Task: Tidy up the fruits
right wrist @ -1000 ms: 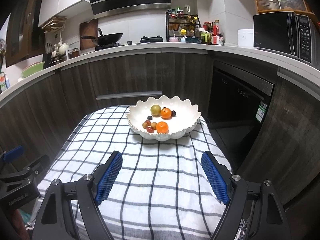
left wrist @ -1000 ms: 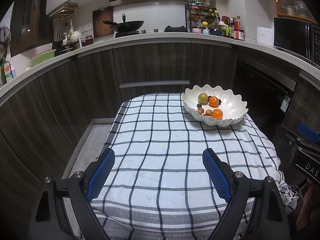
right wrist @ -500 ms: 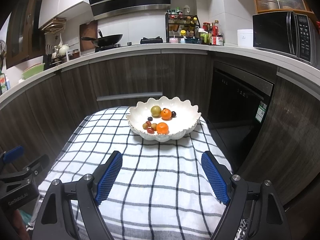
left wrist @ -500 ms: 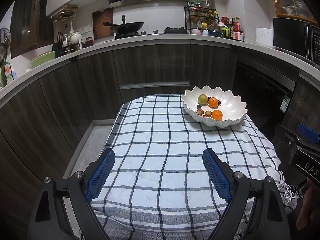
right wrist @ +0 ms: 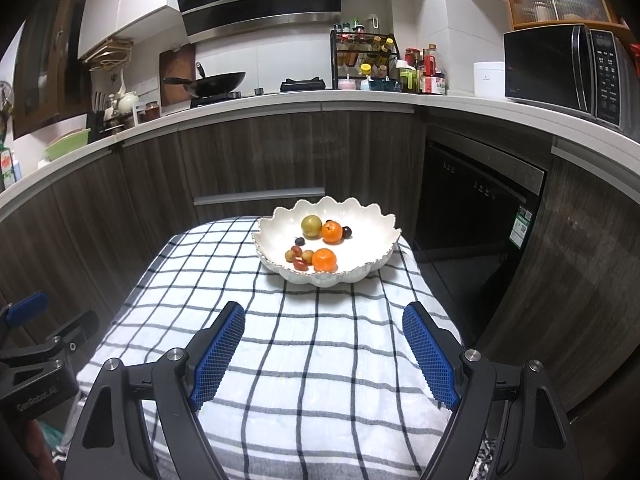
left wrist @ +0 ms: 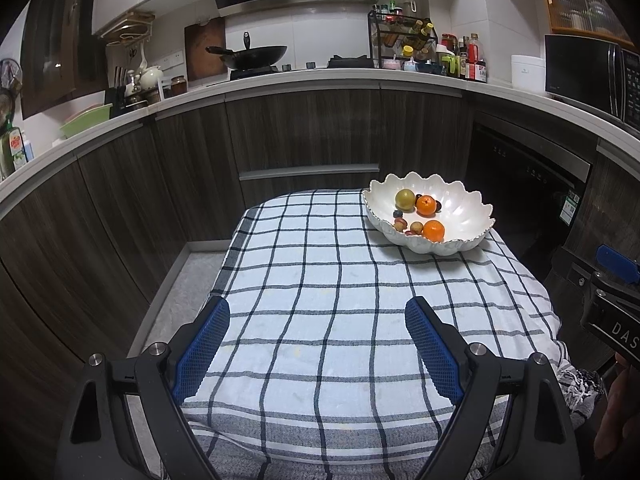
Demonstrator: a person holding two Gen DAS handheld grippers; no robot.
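hovering over the near edge of the worktop, the left claw and the right claw both stand wide apart and hold nothing. all the fruit lies in the white scalloped bowl at the far right corner: two oranges, a yellow-green fruit and some small dark and reddish ones. the checked cloth shows no loose fruit. the bowl sits straight ahead of the right claw and off to the right of the left, so i'd say the right is nearer. that fits fruit already gathered, or fruit waiting to be sorted out.
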